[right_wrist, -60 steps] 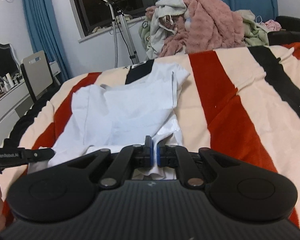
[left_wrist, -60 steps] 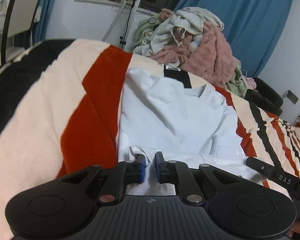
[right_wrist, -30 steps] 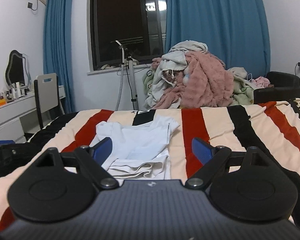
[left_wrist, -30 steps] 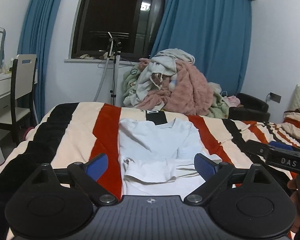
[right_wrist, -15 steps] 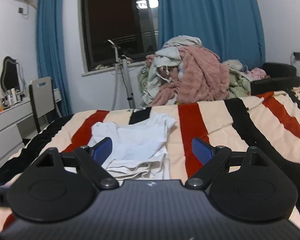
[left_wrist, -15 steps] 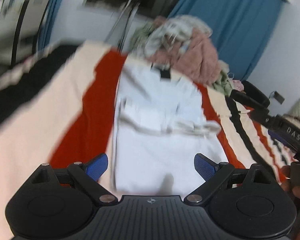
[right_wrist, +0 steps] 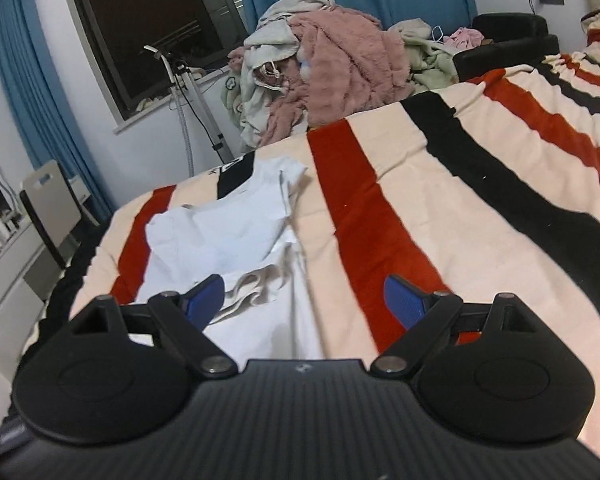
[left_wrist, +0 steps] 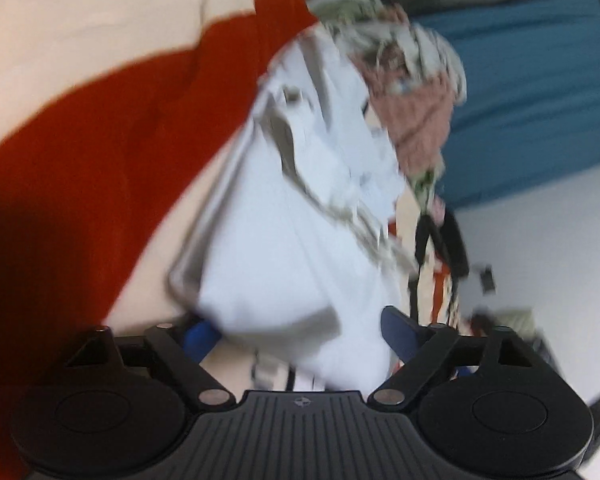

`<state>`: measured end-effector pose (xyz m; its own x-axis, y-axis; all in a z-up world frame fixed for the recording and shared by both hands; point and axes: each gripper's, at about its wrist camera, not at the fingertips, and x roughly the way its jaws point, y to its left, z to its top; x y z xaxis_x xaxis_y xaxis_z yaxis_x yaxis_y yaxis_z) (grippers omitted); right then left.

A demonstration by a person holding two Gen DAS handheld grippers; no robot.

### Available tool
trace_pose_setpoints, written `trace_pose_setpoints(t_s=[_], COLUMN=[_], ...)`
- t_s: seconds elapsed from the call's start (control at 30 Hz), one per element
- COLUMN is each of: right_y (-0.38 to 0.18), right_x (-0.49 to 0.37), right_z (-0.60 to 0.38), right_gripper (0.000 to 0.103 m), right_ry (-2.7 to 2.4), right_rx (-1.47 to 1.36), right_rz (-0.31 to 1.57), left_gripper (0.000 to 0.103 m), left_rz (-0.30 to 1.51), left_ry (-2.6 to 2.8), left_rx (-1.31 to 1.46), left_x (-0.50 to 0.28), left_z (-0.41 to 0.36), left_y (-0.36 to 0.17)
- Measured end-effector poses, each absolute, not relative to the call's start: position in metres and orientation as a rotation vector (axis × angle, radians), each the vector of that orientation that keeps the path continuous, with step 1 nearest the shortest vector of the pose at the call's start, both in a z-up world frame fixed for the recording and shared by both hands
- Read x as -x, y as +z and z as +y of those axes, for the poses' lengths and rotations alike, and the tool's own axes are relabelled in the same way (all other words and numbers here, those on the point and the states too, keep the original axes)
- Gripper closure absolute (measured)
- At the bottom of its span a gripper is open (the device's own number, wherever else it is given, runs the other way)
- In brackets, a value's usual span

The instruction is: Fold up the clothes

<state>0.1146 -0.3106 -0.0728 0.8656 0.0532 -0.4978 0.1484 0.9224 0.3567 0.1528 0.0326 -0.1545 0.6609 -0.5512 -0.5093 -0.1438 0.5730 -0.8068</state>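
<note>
A shirt [right_wrist: 220, 236] lies on a blanket [right_wrist: 420, 216] that covers the bed. Its near end is folded back on itself. In the right wrist view the shirt sits on the left part of the bed — the right part is bare blanket. Behind the bed rises a pile of clothes [right_wrist: 320, 76], with a stand [right_wrist: 188, 92] to its left. A chair [right_wrist: 50, 200] stands further left, beside the bed.
</note>
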Motion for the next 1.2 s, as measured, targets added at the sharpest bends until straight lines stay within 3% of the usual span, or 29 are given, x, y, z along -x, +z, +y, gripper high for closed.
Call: trace_pose_setpoints(t_s=[0.1,0.17,0.23,0.47,0.6,0.77,0.8,0.83,0.87,0.93,1.2], right_y=[-0.075,-0.077,-0.083,-0.136,-0.157,-0.174,-0.175,-0.174,-0.172,-0.159,-0.092], right_x=[-0.11,-0.109,-0.111,-0.113,-0.11,-0.118,-0.12,-0.124,-0.127,-0.127,-0.079], right_z=[-0.307,-0.312,-0.326,-0.337,-0.314,-0.316,-0.32,-0.322,-0.321,-0.312,-0.306], right_gripper=[0.015,0.015,0.015,0.013,0.013,0.047,0.066,0.077,0.082,0.088,0.09], right_ry=[-0.032,0.007,0.08,0.379,0.352,0.167,0.136,0.122,0.121,0.134,0.28], right_rx=[-0.42,-0.504,-0.691,-1.309,-1.31,-1.232,-1.223,-1.212,-1.194,-1.105,-0.969], right_rz=[0.526,0.526,0.531,0.716,0.872,0.88,0.855,0.839,0.824,0.764,0.46], left_gripper=[0.054,0.083,0.091,0.095,0.095,0.095,0.096,0.096,0.096,0.096,0.097], left_rz=[0.797,0.786,0.764,0.685,0.647,0.621,0.611,0.596,0.581,0.543,0.375], left_ry=[-0.186,-0.164,-0.172,-0.202,-0.215,-0.239,-0.248,-0.257,-0.265,-0.271,-0.347], left_rx=[0.945,0.904,0.902,0.93,0.95,0.96,0.954,0.939,0.923,0.914,0.884], left_x=[-0.158,-0.159,-0.158,-0.151,-0.148,-0.149,-0.148,-0.147,-0.146,-0.142,-0.08], left_z=[0.033,0.03,0.03,0.034,0.036,0.037,0.037,0.035,0.033,0.033,0.037], left_y=[-0.158,-0.159,-0.157,-0.148,-0.142,-0.137,-0.134,-0.131,-0.127,-0.117,-0.061])
